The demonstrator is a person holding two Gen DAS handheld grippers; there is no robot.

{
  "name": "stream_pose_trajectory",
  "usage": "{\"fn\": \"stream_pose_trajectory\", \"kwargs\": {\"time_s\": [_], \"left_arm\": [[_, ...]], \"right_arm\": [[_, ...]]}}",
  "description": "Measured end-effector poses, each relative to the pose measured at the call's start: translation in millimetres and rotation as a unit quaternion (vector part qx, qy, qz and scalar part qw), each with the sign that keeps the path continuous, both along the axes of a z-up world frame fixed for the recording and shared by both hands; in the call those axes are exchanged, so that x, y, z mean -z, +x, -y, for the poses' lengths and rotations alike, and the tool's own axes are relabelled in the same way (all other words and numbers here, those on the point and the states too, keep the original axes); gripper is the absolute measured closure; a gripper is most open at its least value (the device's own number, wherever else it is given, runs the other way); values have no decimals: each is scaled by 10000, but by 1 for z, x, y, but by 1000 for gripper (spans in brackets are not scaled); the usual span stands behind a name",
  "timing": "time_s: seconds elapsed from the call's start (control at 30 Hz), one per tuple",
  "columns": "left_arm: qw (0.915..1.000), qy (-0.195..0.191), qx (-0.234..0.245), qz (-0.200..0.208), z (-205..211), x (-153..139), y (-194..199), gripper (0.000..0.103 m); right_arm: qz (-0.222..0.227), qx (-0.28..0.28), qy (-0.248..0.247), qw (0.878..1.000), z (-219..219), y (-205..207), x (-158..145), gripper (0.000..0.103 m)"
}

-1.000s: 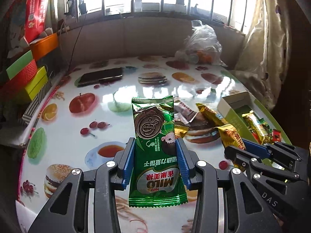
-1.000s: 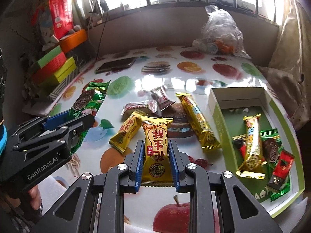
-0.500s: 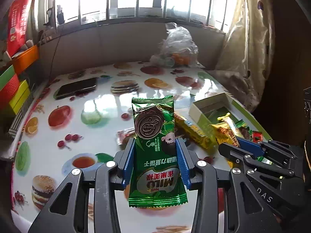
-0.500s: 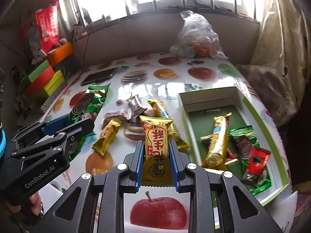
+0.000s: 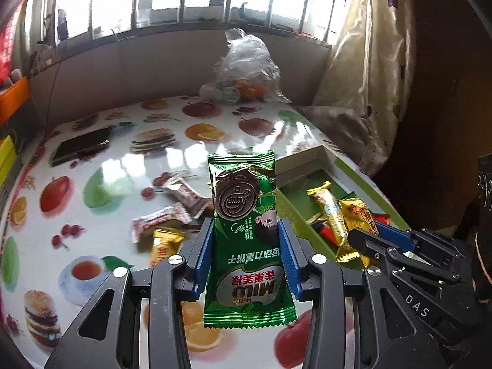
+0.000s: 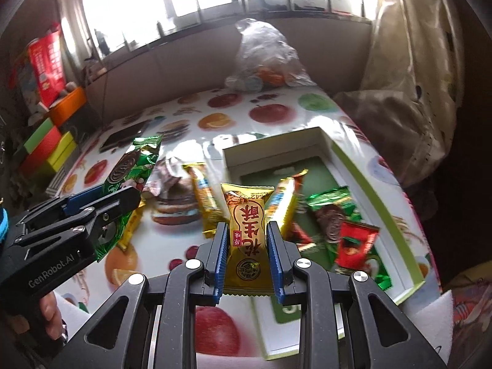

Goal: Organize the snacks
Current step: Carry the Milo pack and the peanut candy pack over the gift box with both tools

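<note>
My left gripper [image 5: 244, 230] is shut on a green Milo biscuit packet [image 5: 246, 233], held upright above the table. In the right wrist view that left gripper [image 6: 101, 206] and its green packet [image 6: 129, 178] show at the left. My right gripper [image 6: 247, 236] is shut on a yellow peanut-crisp packet [image 6: 247, 227], held just left of the open box [image 6: 353, 166]. The right gripper [image 5: 366, 233] appears at the right of the left wrist view, over the box [image 5: 307, 160]. Several wrapped snacks lie inside the box, among them a gold bar [image 6: 284, 196] and a red packet [image 6: 353, 243].
Loose snacks lie on the fruit-print tablecloth [image 5: 101, 160]: pinkish wrappers [image 5: 160, 218], a yellow packet [image 5: 163, 243], a gold bar [image 6: 203, 196]. A phone [image 5: 81, 146] lies far left, a clear plastic bag [image 5: 246, 70] at the back. Coloured boxes [image 6: 46, 144] stack at the left. A curtain [image 5: 366, 70] hangs right.
Both grippers have carried their packets to the right, toward the box, which now sits nearer and larger in both views. Grips are unchanged.
</note>
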State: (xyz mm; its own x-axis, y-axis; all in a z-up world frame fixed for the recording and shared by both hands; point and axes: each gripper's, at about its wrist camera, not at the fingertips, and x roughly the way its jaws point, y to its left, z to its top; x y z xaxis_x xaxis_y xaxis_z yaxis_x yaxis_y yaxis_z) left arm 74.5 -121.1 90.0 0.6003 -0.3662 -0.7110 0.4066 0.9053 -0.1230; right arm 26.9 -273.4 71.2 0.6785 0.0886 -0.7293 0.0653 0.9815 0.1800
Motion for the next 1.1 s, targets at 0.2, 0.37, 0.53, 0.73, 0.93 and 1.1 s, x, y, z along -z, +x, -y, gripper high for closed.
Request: {"fn": "stream_pose_trajectory", "kwargs": {"time_s": [0.2, 0.37, 0.53, 0.73, 0.93, 1.1], "left_arm": [[9996, -61, 249, -97, 24, 3, 6, 61], [9986, -183, 390, -315, 41, 9, 11, 61], [9978, -180, 523, -362, 58, 11, 15, 61], [9965, -219, 595, -552, 74, 20, 21, 61], [9951, -50, 688, -709, 89, 33, 25, 61], [9944, 13, 756, -736, 98, 39, 26, 61]], "right_arm": [[-47, 227, -58, 9997, 19, -1, 3, 79], [-139, 476, -104, 9987, 37, -5, 9, 79], [-241, 635, -143, 9976, 50, -8, 15, 79], [-338, 786, -144, 9962, 60, -9, 23, 79], [-362, 836, -119, 9958, 65, -10, 26, 79], [-384, 840, -121, 9956, 68, -10, 27, 79]]}}
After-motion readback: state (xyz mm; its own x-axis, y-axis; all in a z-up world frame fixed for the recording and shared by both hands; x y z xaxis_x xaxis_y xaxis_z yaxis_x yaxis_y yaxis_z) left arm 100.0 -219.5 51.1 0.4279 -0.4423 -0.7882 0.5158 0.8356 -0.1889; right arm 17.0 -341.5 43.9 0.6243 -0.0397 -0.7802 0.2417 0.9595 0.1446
